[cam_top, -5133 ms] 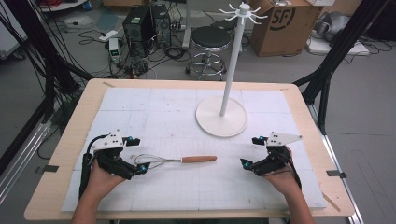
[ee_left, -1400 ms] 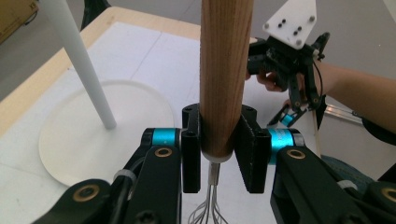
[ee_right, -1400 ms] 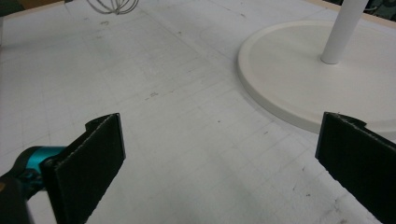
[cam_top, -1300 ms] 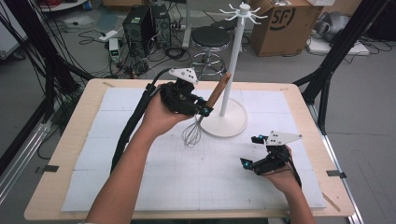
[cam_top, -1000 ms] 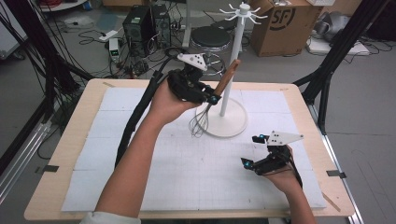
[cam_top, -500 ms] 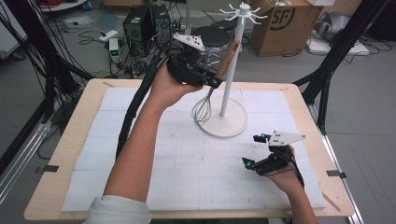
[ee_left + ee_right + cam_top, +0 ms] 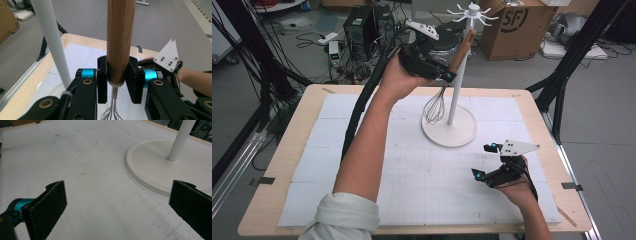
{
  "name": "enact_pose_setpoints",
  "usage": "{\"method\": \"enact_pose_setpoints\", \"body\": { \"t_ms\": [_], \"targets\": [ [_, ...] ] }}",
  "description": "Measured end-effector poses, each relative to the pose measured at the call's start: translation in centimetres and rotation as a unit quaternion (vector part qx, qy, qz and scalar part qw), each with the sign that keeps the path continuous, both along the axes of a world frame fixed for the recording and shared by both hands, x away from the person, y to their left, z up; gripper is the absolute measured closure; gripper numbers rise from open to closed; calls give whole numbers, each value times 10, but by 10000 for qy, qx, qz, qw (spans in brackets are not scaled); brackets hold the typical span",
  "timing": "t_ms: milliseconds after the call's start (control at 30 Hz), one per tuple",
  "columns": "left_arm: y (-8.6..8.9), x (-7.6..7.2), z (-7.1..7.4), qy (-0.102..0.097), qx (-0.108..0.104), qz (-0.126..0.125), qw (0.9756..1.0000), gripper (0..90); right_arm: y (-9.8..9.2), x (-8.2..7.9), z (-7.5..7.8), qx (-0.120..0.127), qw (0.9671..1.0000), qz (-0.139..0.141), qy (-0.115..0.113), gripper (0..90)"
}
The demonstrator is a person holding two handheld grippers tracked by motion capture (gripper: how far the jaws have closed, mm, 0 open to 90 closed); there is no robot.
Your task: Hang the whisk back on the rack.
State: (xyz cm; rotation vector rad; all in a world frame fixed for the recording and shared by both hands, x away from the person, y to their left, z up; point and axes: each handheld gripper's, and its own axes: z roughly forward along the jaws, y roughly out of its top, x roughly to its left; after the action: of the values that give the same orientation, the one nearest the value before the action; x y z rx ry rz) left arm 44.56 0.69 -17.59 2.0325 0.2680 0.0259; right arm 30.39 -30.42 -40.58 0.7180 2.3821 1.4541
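Workshop floor with cables, a computer tower and a cardboard box (image 7: 517,25) lies beyond a wooden table (image 7: 277,200) covered by a white gridded mat (image 7: 412,175). At the far middle of the mat stands a white rack (image 7: 458,90): a round base, an upright pole and a crown of hooks at the top. The left gripper (image 7: 439,70) is raised above the far edge of the table, just left of the pole. Its fingers (image 7: 133,80) pinch the lower end of the wooden handle of a whisk (image 7: 437,102), close to where the wires begin. The handle slants up and to the right, its tip near the hooks; the wire head hangs below the gripper, above the left part of the rack's base. The right gripper (image 7: 482,162) sits low over the near right of the mat, its fingers (image 7: 47,205) spread wide with nothing between them, facing the base of the rack.
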Motion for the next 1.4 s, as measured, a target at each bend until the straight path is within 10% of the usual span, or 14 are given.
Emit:
{"method": "enact_pose_setpoints", "body": {
  "t_ms": [1067,1400],
  "targets": [
    [-31,23,6,173,337,417,9984,733,0,-1,0,-8,10000,56,6,4],
    [-19,18,-9,95,610,855,9944,515,1,-2,1,-29,10000,66,14,4]
  ]
}}
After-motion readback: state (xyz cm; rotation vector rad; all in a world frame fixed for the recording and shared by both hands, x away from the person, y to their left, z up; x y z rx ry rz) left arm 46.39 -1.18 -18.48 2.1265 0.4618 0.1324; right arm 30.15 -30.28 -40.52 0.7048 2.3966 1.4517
